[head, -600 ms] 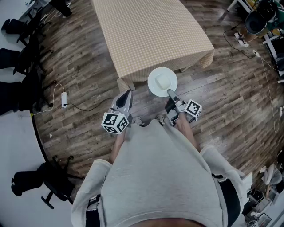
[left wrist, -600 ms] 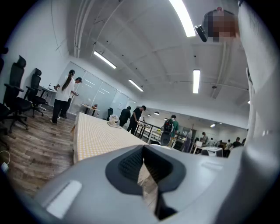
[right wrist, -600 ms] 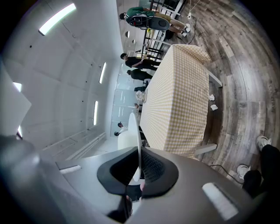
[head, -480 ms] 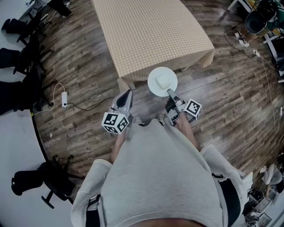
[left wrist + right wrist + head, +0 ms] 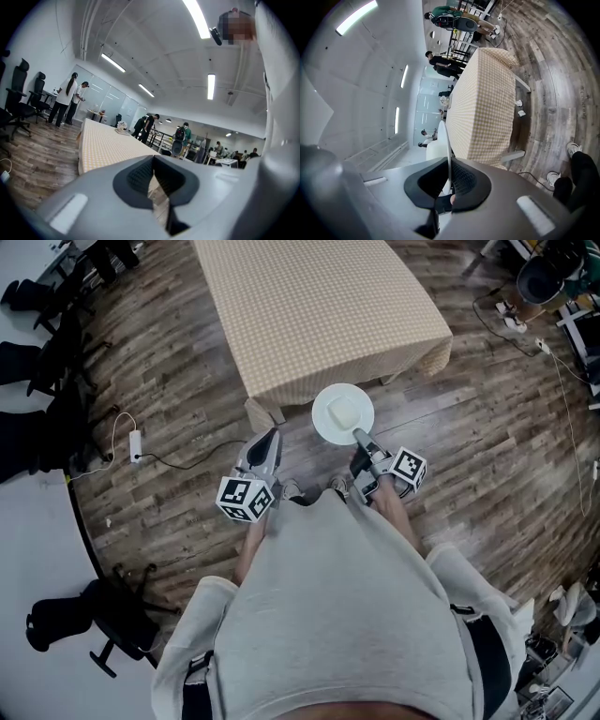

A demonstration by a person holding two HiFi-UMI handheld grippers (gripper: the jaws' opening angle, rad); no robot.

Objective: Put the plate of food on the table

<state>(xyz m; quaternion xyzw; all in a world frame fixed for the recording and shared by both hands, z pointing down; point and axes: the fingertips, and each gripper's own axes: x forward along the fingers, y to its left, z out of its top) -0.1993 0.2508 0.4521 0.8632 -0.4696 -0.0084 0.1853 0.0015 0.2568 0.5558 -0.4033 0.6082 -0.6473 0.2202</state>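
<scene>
A round white plate [image 5: 343, 414] with a pale block of food on it hangs over the wood floor, just off the near corner of the table [image 5: 319, 306] with the checked cloth. My right gripper [image 5: 359, 436] is shut on the plate's near rim. In the right gripper view the plate [image 5: 446, 140] stands edge-on between the jaws of the right gripper [image 5: 449, 185], with the food [image 5: 432, 151] to its left and the table [image 5: 487, 108] beyond. My left gripper [image 5: 270, 439] is shut and holds nothing, to the left of the plate; ahead of it lies the table [image 5: 108, 145].
Black office chairs [image 5: 56, 324] stand at the left, with another chair [image 5: 94, 624] at the lower left. A power strip [image 5: 136, 451] with its cable lies on the floor. More cables [image 5: 511, 324] trail at the upper right. People [image 5: 70, 98] stand far off.
The table and floor have slid slightly up in the head view. Both grippers and the plate keep the same places in it.
</scene>
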